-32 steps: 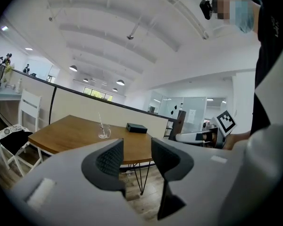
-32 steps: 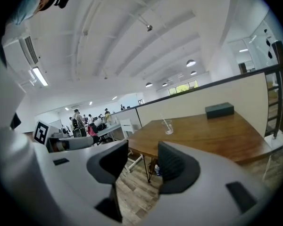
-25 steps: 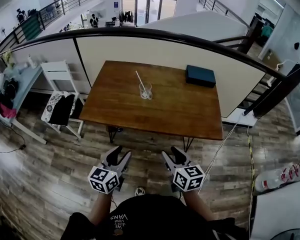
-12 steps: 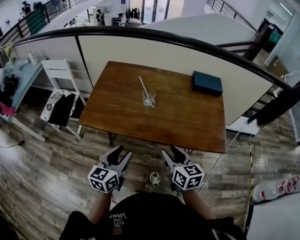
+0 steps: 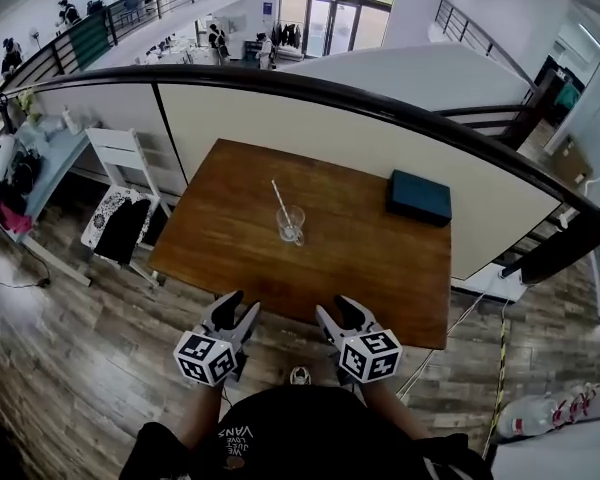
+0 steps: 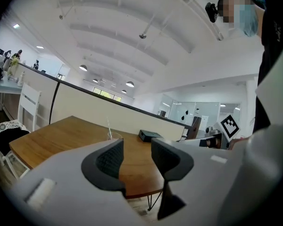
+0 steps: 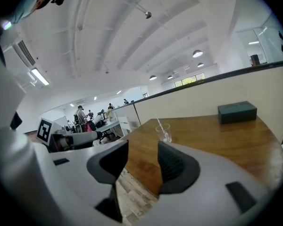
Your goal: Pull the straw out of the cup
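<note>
Plank floor (image 5: 70, 368) surrounds a brown table (image 5: 230, 258) that stands against a railed partition (image 5: 360, 133). At far left is a white chair (image 5: 115, 148). The left gripper (image 5: 237, 306) hangs by the table's near edge, jaws apart with nothing between them. Mid-table stands a clear cup (image 5: 291, 224) with the white straw (image 5: 278, 196) in it, tilted up-left, well apart from both grippers. The right gripper (image 5: 336, 308) hangs beside the left one, jaws likewise apart and empty. A dark box (image 5: 419, 197) lies on the table's far right.
</note>
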Tool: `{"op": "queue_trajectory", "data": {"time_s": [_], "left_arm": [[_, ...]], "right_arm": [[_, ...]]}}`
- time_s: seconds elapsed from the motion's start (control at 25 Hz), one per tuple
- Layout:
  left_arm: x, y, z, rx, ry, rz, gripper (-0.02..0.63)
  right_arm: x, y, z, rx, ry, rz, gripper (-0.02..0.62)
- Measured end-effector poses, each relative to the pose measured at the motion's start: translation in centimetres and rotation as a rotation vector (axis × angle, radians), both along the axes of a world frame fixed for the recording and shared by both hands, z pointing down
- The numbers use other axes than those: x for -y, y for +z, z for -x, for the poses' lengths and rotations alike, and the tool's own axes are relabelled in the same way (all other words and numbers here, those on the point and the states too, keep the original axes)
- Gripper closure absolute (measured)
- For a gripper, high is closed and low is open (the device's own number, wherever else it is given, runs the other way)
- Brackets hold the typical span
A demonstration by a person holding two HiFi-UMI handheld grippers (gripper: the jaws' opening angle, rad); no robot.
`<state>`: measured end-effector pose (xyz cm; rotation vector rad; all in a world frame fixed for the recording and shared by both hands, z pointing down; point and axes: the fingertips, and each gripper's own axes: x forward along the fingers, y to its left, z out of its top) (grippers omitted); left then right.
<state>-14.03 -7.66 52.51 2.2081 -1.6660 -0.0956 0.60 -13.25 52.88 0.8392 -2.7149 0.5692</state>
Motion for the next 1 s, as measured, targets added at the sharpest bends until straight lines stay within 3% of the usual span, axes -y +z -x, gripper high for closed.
{"op": "queue_trajectory", "data": {"time_s": [0.28, 0.56, 1.0], "left_arm": [[4.2, 0.8, -0.5, -0.004, -0.056, 0.004, 0.437], [7.8, 1.4, 1.2, -0.003, -0.066, 0.019, 0.437], [16.1, 0.8, 5.6, -0.008, 0.06, 0.026, 0.437]], "right_arm": [[3.8, 0.8, -0.8, -0.01, -0.065, 0.006, 0.431], [6.4, 2.0, -0.5, -0.021, -0.062, 0.039, 0.431], [11.5, 1.8, 3.7, 0.007, 0.041, 0.05, 0.431]]}}
